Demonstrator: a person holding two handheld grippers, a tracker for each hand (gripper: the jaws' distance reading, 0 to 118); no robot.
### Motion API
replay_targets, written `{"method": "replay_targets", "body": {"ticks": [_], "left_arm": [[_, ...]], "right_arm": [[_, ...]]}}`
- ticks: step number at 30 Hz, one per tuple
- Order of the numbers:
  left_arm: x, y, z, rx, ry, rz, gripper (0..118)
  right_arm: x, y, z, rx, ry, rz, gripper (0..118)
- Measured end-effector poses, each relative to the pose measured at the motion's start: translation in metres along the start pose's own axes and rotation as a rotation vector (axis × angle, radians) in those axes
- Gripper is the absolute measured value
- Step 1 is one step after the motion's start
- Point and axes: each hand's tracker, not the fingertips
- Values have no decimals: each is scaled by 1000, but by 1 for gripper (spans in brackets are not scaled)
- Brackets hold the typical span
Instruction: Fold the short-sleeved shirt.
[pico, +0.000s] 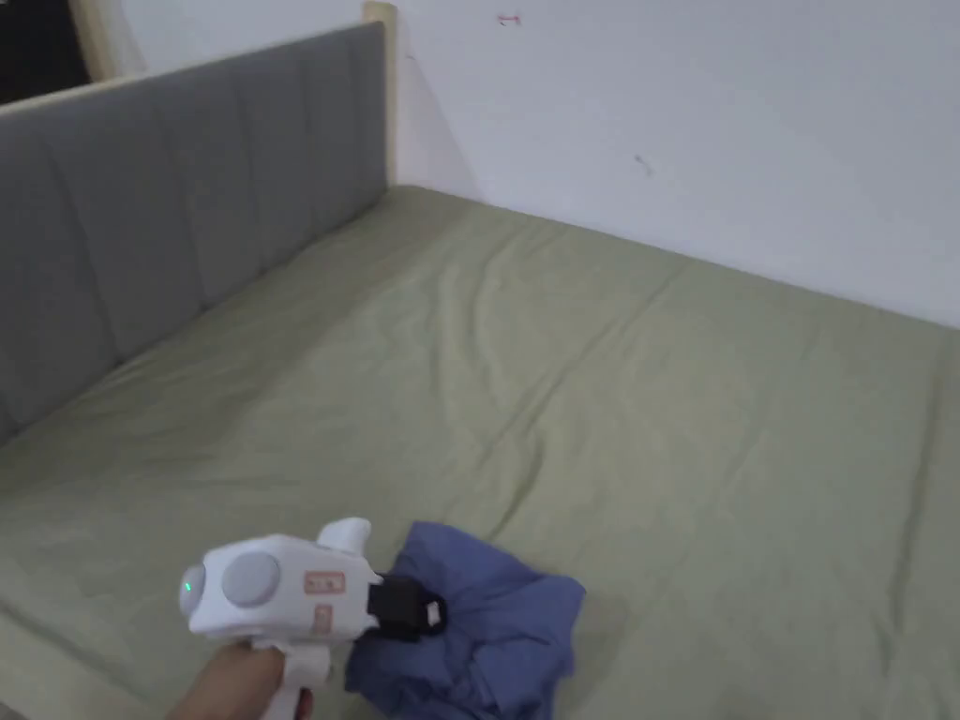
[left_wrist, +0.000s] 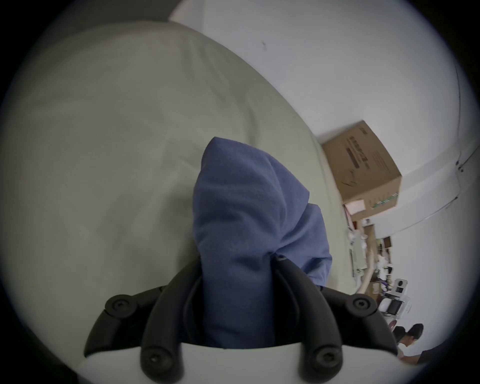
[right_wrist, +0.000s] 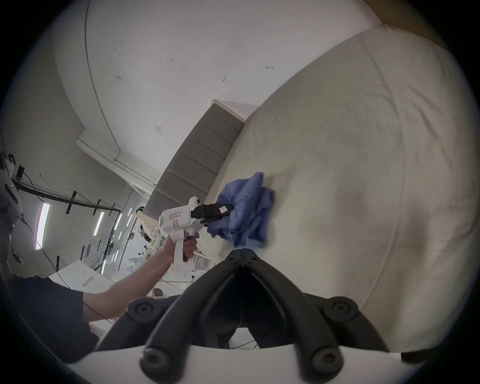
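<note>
**Blue shirt bunched in my left gripper**

Head view: the shirt (pico: 487, 623) is a crumpled blue heap at the near edge of the green bed (pico: 609, 375), my left gripper (pico: 424, 614) pushed into it; wide open sheet beyond, up to the grey headboard (pico: 187, 197).

Left gripper view: both jaws clamp a thick fold of cloth (a cardboard box (left_wrist: 363, 166) stands past the mattress).

Right gripper view: my right gripper (right_wrist: 242, 250) is closed on nothing, apart from the shirt.
</note>
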Motion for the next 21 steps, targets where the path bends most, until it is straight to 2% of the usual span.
{"method": "replay_targets", "body": {"ticks": [5, 6, 7, 9, 10, 12, 13, 15, 16, 19, 21], "left_arm": [[-96, 62, 87, 2, 221, -160, 29], [-118, 68, 98, -8, 236, -80, 29], [-139, 72, 105, -10, 245, 62, 29], [-149, 69, 113, 20, 277, 62, 30], [-149, 68, 113, 33, 243, 76, 31], [-142, 59, 112, 60, 212, 5, 33], [-137, 57, 115, 75, 222, -38, 48], [-119, 47, 127, 112, 283, -83, 102], [-110, 42, 138, 132, 300, -117, 113], [-67, 29, 170, 273, 298, -139, 111], [-13, 16, 186, 386, 383, -211, 108]], "right_arm": [[-28, -6, 1, -2, -6, 46, 0], [-31, -7, 0, -2, -9, 51, 0], [-34, -8, -1, -3, -15, 54, 0], [-38, -9, -3, -7, -15, 51, 0], [-41, -10, -5, -7, -19, 56, 0], [-48, -11, -8, -4, -20, 65, 0], [-51, -11, -7, 7, -18, 75, 0], [-56, -9, -3, 22, -12, 78, 0], [-55, -7, 3, 30, -7, 82, 0], [-69, 2, 20, 87, -53, 142, 0], [-84, 9, 40, 179, -217, 216, 0]]}}
